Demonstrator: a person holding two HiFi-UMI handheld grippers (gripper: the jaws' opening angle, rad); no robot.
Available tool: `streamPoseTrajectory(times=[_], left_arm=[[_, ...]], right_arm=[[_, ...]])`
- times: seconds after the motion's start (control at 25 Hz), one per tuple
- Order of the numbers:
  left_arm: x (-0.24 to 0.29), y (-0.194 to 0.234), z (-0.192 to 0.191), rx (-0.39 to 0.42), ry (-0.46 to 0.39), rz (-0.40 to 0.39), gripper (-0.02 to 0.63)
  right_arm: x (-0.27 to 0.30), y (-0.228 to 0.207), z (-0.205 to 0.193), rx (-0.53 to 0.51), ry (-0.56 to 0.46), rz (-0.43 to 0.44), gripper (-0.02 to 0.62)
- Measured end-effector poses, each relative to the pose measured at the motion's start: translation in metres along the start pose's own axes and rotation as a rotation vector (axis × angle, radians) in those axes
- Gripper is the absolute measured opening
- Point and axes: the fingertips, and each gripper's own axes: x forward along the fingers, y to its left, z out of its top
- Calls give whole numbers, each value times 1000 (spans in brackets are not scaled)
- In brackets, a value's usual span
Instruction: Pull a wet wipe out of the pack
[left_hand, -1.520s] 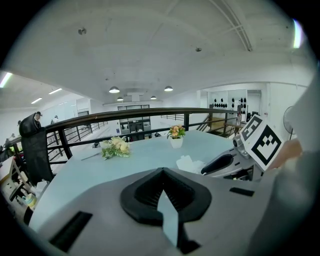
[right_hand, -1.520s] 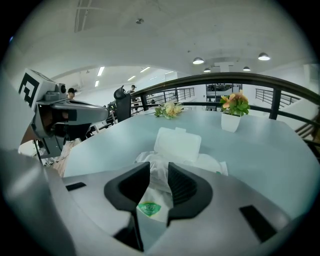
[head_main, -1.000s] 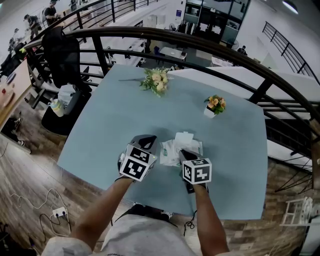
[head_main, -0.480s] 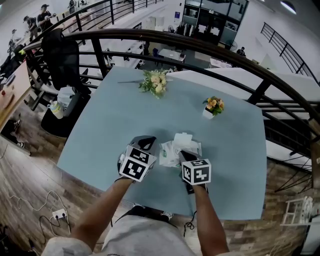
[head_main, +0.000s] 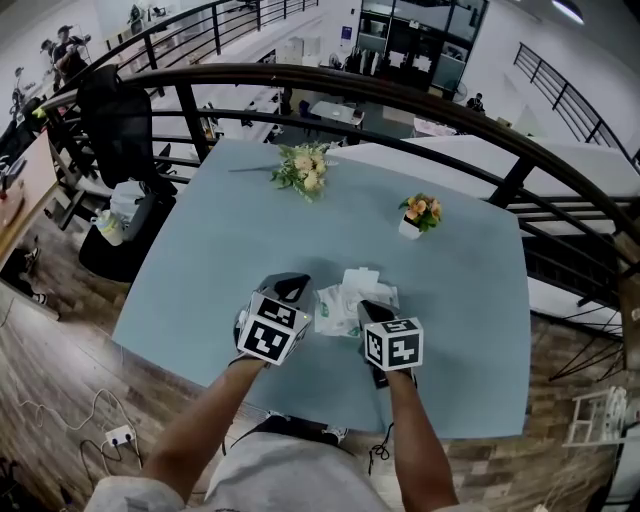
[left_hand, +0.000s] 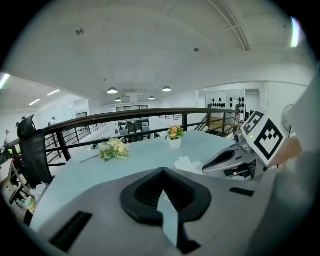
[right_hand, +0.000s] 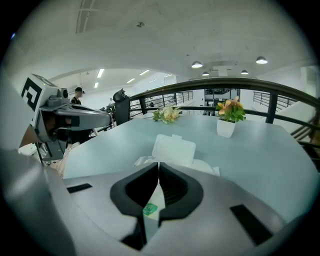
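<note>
pale blue desk beside a railing. left claw clenched empty, just left of the wet wipe pack. pack near the desk's front edge, lid raised. right claw clenched at its opening; anything pinched, unclear.

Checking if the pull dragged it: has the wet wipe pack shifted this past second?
No. The wet wipe pack lies just as far from the potted plant as before; only the camera drifted.
</note>
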Motion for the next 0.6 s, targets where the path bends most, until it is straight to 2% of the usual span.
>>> streamPoseTrajectory(times=[0.6], left_arm=[[1, -10, 18, 19, -33, -23, -5]], right_arm=[[-18, -13, 24, -9, -59, -48, 14]])
